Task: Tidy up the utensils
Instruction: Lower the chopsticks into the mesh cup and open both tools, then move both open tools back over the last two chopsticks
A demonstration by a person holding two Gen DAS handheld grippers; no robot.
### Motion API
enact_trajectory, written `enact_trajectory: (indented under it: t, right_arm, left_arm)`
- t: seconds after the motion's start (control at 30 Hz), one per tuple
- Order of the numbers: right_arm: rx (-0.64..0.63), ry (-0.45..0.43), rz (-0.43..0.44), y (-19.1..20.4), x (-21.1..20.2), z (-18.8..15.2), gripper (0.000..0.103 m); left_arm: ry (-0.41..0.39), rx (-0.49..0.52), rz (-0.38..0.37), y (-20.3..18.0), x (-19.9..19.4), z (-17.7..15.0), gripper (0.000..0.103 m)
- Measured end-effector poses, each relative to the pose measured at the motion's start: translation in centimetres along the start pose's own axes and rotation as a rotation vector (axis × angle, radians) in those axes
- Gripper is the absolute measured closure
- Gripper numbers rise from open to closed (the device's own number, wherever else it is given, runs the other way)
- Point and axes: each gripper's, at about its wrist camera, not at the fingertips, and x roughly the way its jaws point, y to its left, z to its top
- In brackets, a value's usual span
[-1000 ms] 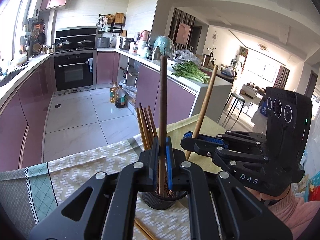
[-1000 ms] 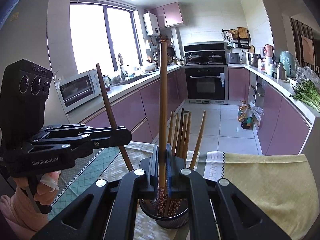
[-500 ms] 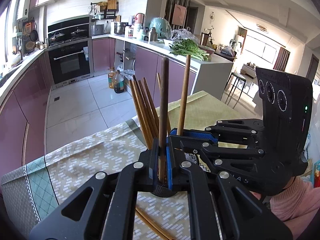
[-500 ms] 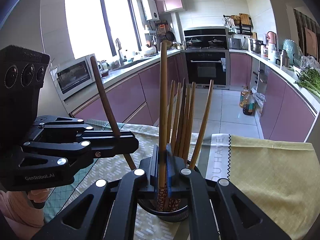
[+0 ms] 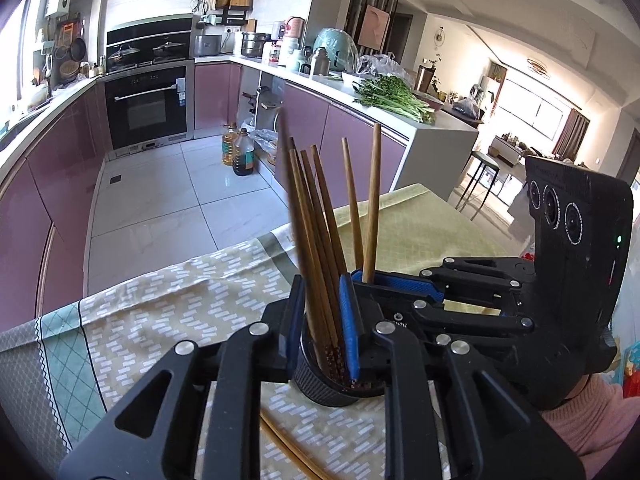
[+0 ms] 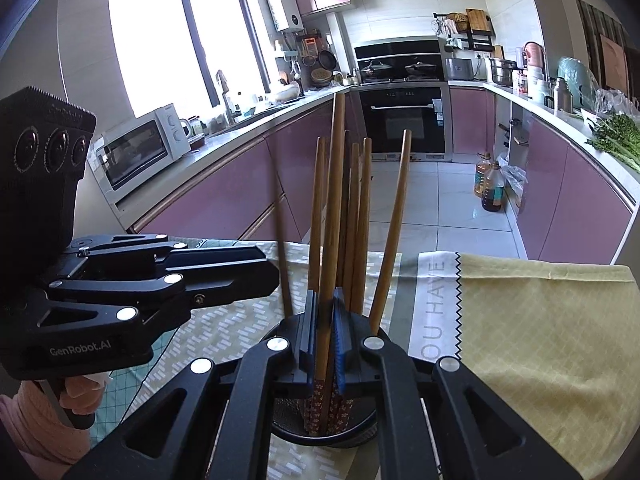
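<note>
Left tongs: parted a little, their blue pads on either side of the sticks standing in the holder; a blurred dark chopstick stands between them and none looks pinched.
Right tongs: narrow, clamped on one tall chopstick whose patterned lower end reaches down into the holder.
Holder: a round black mesh cup directly below both pairs of tongs, standing on the counter.
Chopsticks in holder: a bunch of brown sticks, upright and fanned out, with patterned tips at the bottom.
Loose chopsticks: two lying flat on the cloth, just beside the holder on the near side.
Writing on the tools: "GenRobot.AI" in white on the side of the left tool, read in the right wrist view; each tool carries three round lenses.
Counter: covered with a cloth of white dashes on beige, with a green diamond-patterned border.
Yellow cloth: to the right of the holder, its grey band printed "OU HAVE"; the rest of the words are cut off.
Far: purple kitchen cabinets, a black oven, a white microwave, oil bottles on the floor.
</note>
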Motion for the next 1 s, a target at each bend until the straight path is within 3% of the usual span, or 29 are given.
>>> enact_trajectory:
  t: [0.23, 0.4, 0.53, 0.6, 0.77, 1.0]
  right_arm:
    - [0.006, -0.011, 0.002, -0.2, -0.8, -0.4, 0.095]
    - [-0.036, -0.038, 0.044, 1.0, -2.5, -1.0, 0.093]
    - [-0.1, -0.046, 0.104, 2.5, -4.5, -2.4, 0.081]
    - [-0.122, -0.035, 0.143, 3.3, -5.0, -3.4, 0.073]
    - [-0.117, 0.073, 0.194, 4.7, -3.1, -6.6, 0.071]
    - [-0.029, 0.237, 0.203, 4.8, 1.8, -10.3, 0.071]
  left_arm:
    - [-0.05, -0.015, 0.041, 0.6, -1.3, -1.3, 0.08]
    - [-0.09, -0.011, 0.075, 0.9, -3.4, -3.3, 0.068]
    - [-0.096, 0.018, 0.119, 1.1, -4.8, -5.9, 0.063]
    - [-0.093, 0.013, 0.144, 1.6, -5.4, -7.1, 0.053]
    - [-0.066, -0.043, 0.197, 3.2, -6.0, -11.2, 0.036]
    - [0.004, -0.107, 0.238, 3.8, -4.5, -15.7, 0.035]
